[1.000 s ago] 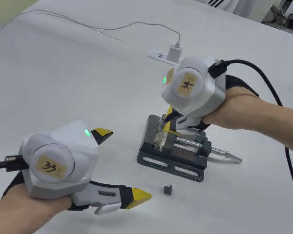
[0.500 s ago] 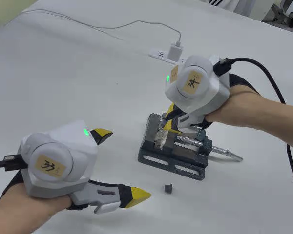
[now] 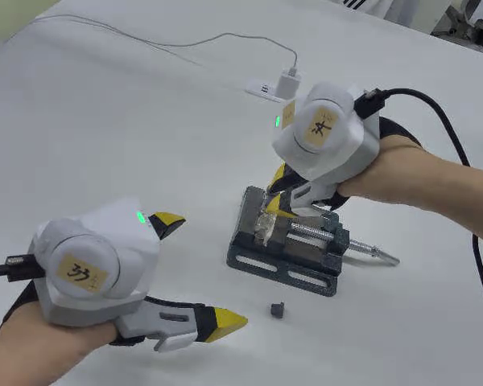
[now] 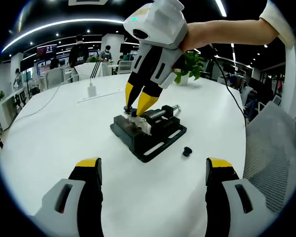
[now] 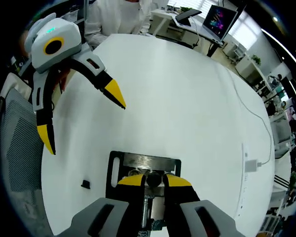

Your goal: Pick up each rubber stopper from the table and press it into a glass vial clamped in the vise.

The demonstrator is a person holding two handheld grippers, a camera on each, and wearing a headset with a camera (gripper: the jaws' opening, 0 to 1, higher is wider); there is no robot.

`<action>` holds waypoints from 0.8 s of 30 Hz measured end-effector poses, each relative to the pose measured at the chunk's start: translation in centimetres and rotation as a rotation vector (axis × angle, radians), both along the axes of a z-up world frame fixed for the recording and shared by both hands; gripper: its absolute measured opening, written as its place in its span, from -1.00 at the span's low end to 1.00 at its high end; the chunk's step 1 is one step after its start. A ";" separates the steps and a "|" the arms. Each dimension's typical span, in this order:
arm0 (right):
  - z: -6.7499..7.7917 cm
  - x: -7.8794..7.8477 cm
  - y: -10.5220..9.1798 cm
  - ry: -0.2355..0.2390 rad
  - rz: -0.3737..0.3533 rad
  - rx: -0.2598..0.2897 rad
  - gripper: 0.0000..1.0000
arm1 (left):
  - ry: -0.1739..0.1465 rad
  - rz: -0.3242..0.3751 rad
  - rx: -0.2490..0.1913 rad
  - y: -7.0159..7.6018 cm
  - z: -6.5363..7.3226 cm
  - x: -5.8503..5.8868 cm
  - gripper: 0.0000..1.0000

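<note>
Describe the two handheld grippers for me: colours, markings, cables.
The left gripper and right gripper match: rounded pale grey housings, a green light, dark jaws tipped yellow, a tan handwritten sticker (the left reads 33). A black cable leaves each, and black straps sit behind the housings.

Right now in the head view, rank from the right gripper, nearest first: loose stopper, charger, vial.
1. Vial, clamped in the vise, directly under the right gripper.
2. Loose stopper, on the table on the vise's near side.
3. Charger, at the table's far side.
</note>
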State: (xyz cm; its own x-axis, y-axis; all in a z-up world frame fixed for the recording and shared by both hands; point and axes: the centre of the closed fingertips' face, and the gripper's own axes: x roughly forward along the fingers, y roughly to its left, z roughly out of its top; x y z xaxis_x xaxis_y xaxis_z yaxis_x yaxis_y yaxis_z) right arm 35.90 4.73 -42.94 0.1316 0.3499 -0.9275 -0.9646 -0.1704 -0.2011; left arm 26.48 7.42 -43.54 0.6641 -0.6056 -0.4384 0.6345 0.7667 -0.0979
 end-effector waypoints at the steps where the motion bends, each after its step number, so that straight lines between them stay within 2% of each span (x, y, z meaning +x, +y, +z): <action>1: 0.1 0.0 0.0 -0.004 -0.002 0.003 -0.76 | -0.001 0.000 0.000 0.0 0.0 0.0 0.71; 6: 0.7 0.2 -0.3 0.007 -0.008 0.016 -0.75 | -0.001 0.004 -0.001 0.2 0.0 0.0 0.71; 9: 1.1 0.2 -0.7 0.041 -0.018 0.024 -0.76 | -0.002 0.006 0.000 0.3 0.0 0.1 0.70; 10: 1.2 0.0 -0.9 0.074 -0.037 0.035 -0.76 | -0.001 0.006 0.000 0.4 0.0 0.1 0.71; 12: 1.3 -0.1 -1.1 0.108 -0.048 0.047 -0.77 | 0.000 0.007 0.003 0.5 0.0 0.0 0.70; 16: 1.4 0.2 -1.4 0.143 -0.063 0.059 -0.80 | 0.003 0.009 0.002 0.5 -0.2 0.0 0.70; 19: 1.2 0.5 -1.3 0.170 -0.063 0.068 -0.91 | 0.006 0.007 0.003 0.5 -0.2 -0.1 0.70; 24: 1.0 0.2 -0.8 0.206 -0.058 0.071 -0.98 | 0.011 0.005 0.004 0.5 -0.4 -0.1 0.70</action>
State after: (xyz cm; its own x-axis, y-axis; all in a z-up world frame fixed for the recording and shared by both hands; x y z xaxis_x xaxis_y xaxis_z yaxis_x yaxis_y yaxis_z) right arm 36.11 3.97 -41.95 -0.0357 0.4127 -0.9102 -0.9944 -0.1055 -0.0088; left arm 26.36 7.97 -43.90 0.6622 -0.6003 -0.4485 0.6294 0.7704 -0.1017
